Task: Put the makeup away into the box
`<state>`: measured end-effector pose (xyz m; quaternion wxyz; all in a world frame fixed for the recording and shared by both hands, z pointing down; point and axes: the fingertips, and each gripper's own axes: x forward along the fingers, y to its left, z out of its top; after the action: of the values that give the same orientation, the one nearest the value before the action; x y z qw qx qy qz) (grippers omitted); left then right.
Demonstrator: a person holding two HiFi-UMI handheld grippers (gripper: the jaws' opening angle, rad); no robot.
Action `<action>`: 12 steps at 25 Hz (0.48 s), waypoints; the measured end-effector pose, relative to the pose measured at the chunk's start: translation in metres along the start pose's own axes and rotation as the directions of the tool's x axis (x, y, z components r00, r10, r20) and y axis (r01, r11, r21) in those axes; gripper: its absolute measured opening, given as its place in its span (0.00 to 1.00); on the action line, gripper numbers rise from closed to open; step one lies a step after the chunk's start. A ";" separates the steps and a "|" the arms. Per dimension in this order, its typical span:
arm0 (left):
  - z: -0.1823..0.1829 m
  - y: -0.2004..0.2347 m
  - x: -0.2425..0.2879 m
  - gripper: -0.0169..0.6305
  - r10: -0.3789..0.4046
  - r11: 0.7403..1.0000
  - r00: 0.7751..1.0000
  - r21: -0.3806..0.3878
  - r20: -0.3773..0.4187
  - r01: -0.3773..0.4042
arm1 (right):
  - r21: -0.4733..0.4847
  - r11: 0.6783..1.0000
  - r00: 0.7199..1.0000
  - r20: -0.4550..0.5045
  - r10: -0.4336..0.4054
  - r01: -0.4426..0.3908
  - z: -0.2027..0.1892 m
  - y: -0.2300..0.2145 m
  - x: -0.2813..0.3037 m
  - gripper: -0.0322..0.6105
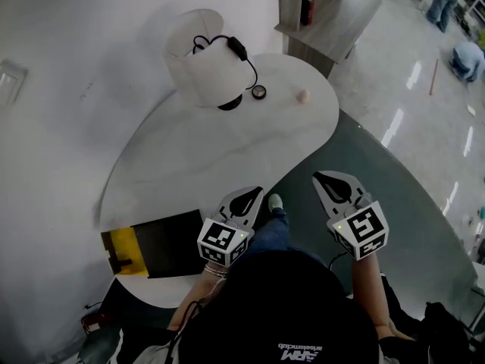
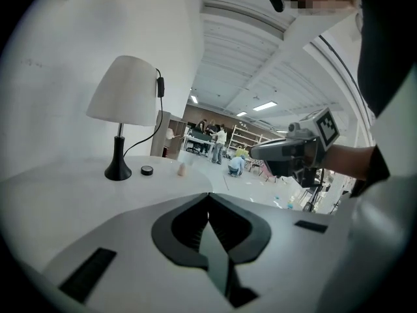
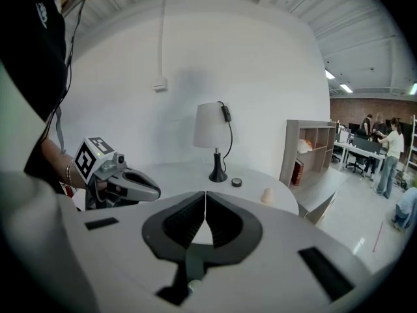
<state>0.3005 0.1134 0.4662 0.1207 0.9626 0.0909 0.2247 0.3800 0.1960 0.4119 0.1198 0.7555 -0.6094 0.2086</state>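
A small round black compact [image 1: 259,92] and a beige egg-shaped sponge [image 1: 302,95] lie at the far end of the white table [image 1: 227,150], beside the lamp base. A flat black box [image 1: 170,243] with a yellow part sits at the table's near left edge. My left gripper [image 1: 256,193] hovers over the near table edge, shut and holding nothing. Off the table's right side, over the floor, my right gripper [image 1: 322,177] is shut and holds nothing. In the right gripper view the compact [image 3: 236,182] and sponge [image 3: 266,195] lie well ahead of the closed jaws.
A white lamp [image 1: 208,70] with a black cord stands at the table's far side against the wall. A grey shelf unit [image 1: 326,14] stands beyond the table. People are busy in the far background [image 3: 388,145]. My foot [image 1: 276,202] shows on the grey floor.
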 end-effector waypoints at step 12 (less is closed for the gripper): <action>0.026 0.020 0.033 0.05 0.002 0.999 0.999 -0.040 0.045 0.000 | -0.051 0.999 1.000 -0.016 -0.014 0.014 0.024 -0.033 0.025 0.08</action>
<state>0.3435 0.0966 0.4629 0.1418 0.9649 0.0832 0.2047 0.4205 0.1712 0.4043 0.1455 0.7547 -0.6082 0.1981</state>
